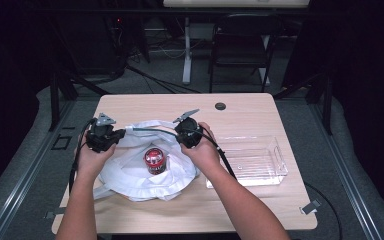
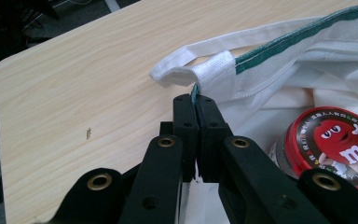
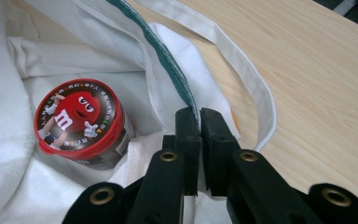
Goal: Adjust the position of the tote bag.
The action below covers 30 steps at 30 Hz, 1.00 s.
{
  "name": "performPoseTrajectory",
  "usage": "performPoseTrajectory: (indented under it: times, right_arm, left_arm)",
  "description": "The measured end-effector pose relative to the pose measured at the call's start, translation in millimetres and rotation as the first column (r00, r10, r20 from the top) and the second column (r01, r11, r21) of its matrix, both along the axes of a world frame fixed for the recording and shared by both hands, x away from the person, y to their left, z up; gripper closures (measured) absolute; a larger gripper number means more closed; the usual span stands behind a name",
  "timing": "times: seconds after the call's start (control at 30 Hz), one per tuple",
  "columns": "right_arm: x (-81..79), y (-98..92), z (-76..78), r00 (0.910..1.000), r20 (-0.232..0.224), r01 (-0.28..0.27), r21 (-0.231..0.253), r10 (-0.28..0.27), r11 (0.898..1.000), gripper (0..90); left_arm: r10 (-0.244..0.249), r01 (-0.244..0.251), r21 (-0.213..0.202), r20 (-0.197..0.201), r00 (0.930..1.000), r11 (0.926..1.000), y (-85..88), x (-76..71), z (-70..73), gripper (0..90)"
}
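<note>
Bag (image 1: 145, 175) mouth pulled wide on bench (image 1: 240, 107).
Left claw (image 2: 196, 100) and right claw (image 3: 199, 114) clenched on green rim, candy tub (image 1: 154, 160) between.

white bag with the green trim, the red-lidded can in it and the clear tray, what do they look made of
White bag with green-trimmed rim: woven cotton-like cloth, matte; it creases softly and shows stitched hems. Round can with red M&M's lid: lid probably glossy printed plastic or tin, and the wall looks metallic. Clear rectangular tray: likely rigid transparent plastic, because the tabletop shows through and its edges glint.
</note>
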State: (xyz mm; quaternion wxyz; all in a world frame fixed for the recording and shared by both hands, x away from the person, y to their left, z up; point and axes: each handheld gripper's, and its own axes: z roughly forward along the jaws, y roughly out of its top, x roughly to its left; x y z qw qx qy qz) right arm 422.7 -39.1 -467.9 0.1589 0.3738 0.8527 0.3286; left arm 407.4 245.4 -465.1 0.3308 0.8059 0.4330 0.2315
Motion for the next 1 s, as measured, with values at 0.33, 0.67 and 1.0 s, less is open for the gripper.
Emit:
performPoseTrajectory:
  times: [0.33,0.67,1.0]
  right_arm:
    - [3.8,1.6,-5.1,0.9999,0.000,0.012,-0.022,-0.012,1.000,86.5]
    - [7.4,5.6,-11.3,0.9998,-0.004,0.019,-0.035,-0.019,0.999,86.4]
    - [9.2,8.2,-16.2,0.9996,0.003,0.030,-0.036,-0.030,0.999,86.4]
  left_arm:
    - [0.006,-0.006,0.004,-0.008,1.0000,1.0000,-1.6,2.6,-5.3,88.8]
    - [0.022,-0.021,0.015,-0.017,0.9996,0.9997,-2.1,6.6,-14.4,88.9]
    - [0.033,-0.033,0.011,-0.024,0.9992,0.9994,-1.2,10.5,-22.2,88.9]
